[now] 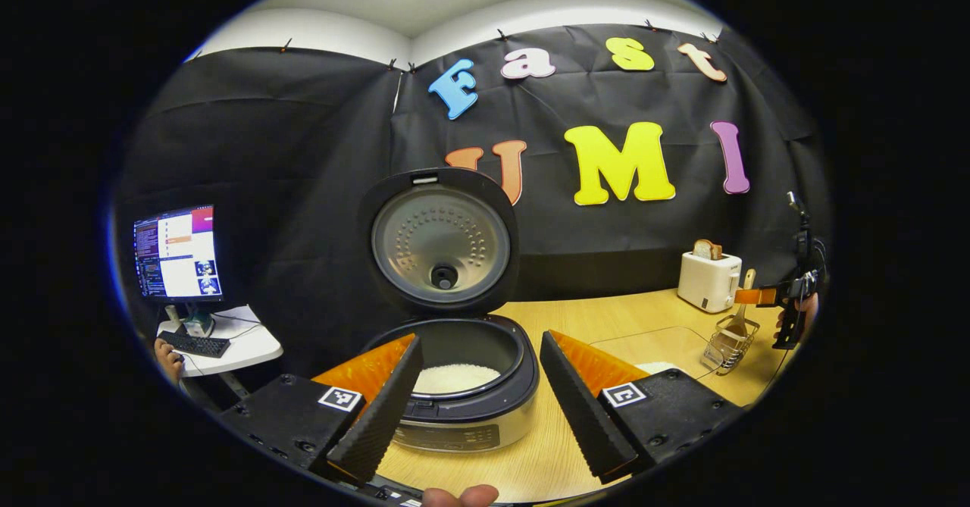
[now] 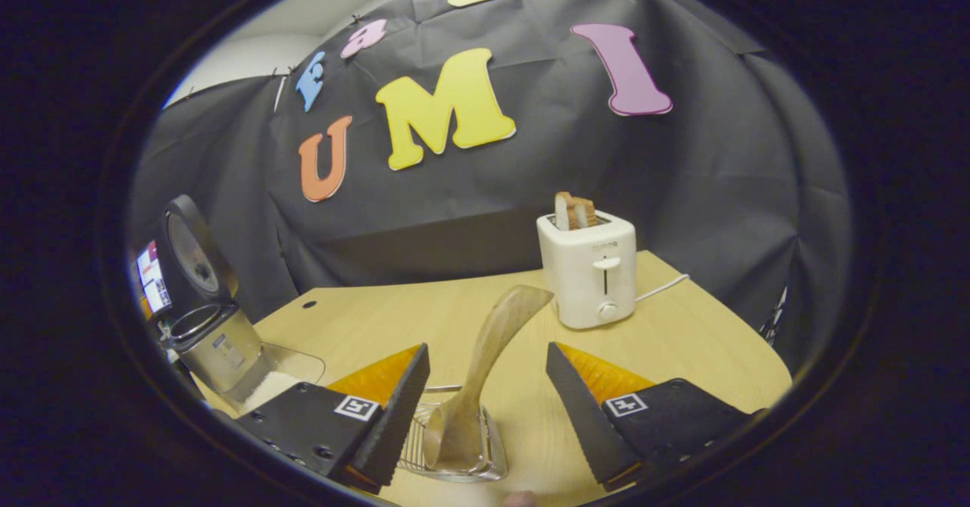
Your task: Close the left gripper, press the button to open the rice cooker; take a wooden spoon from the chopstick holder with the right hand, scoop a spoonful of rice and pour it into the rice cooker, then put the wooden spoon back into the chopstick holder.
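So the rice cooker [image 1: 455, 386] is already popped open, round lid [image 1: 441, 240] standing straight up behind the pot, shiny metal inner plate with rings of little dimples and a dark vent knob near the bottom. There's white rice sitting in the dark inner pot. The left gripper [image 1: 479, 408] hangs right in front of the cooker with its 2 fingers spread wide, holding nothing, ridged inner faces pointing at the pot. My guess is it's just parked there out of the way now that the button part looks done.

The right gripper [image 2: 485, 412] is where the action is. It's lined up on the wooden spoon [image 2: 485, 370], which stands bowl-down in the wire chopstick holder [image 2: 492, 465], handle leaning up and to the right with a flared tip. Fingers are wide open on either side of the handle, not touching it, so no grab yet. Standing the spoon up like that leaves the handle easy to pinch.

Spoon looks like smooth pale wood; the holder is thin metal mesh. A clear tray with a heap of rice [image 2: 273, 387] sits beside the cooker, presumably the scooping spot. White toaster [image 2: 587, 268] with bread in it sits behind on the light wood table [image 2: 682, 348].
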`<state>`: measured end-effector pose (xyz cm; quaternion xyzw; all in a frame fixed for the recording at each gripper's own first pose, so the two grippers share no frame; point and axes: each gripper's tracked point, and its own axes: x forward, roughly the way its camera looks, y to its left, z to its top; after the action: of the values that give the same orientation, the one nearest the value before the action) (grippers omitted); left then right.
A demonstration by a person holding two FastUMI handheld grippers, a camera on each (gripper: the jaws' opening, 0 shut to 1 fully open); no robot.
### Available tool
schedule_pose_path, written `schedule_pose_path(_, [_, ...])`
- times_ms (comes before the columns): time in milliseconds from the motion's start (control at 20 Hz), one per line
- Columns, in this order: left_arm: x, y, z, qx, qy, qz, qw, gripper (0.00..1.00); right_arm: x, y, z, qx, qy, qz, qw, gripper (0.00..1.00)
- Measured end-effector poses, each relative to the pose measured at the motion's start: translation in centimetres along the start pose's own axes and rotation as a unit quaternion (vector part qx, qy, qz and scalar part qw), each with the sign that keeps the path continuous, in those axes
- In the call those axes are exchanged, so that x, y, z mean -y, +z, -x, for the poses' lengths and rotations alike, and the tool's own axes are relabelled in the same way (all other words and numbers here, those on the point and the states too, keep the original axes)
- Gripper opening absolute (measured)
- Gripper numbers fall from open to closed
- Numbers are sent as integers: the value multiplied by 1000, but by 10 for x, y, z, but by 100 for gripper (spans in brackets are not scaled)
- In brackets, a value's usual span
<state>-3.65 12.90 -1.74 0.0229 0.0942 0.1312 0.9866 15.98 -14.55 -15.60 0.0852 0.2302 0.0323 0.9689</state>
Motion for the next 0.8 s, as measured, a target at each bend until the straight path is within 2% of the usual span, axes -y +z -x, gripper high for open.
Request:
schedule_pose_path(50, [0,1,1,2,1,-1,1000,100,-1,1,-5,-2,3,-7,1000,84])
schedule_pose_path(100, [-1,2,2,3,2,-2,1000,99,0,1,-10,-4,5,-12,1000,82])
schedule_pose_path(150, [1,1,2,3,3,-4,1000,99,-1,1,-14,-6,14,-18,1000,75])
schedule_pose_path(200, [1,1,2,3,2,-6,1000,99,-5,-2,-18,-14,23,-25,999,77])
schedule_pose_path(350, [2,0,1,0,2,-8,1000,99,-3,-6,-24,-25,31,-46,998,35])
schedule_pose_path(450, [5,-1,0,-1,-1,-8,1000,99,-10,-5,-19,-27,46,-52,997,14])
schedule_pose_path(500, [6,-1,-1,0,-3,-9,1000,99,-9,-5,-17,-25,40,-49,998,6])
schedule_pose_path(600, [6,-1,-2,2,-5,-10,1000,99,-11,-3,-14,-21,36,-41,998,0])
schedule_pose_path(800, [11,0,-2,7,-15,-8,1000,99,-17,3,-6,-16,18,-12,1000,1])
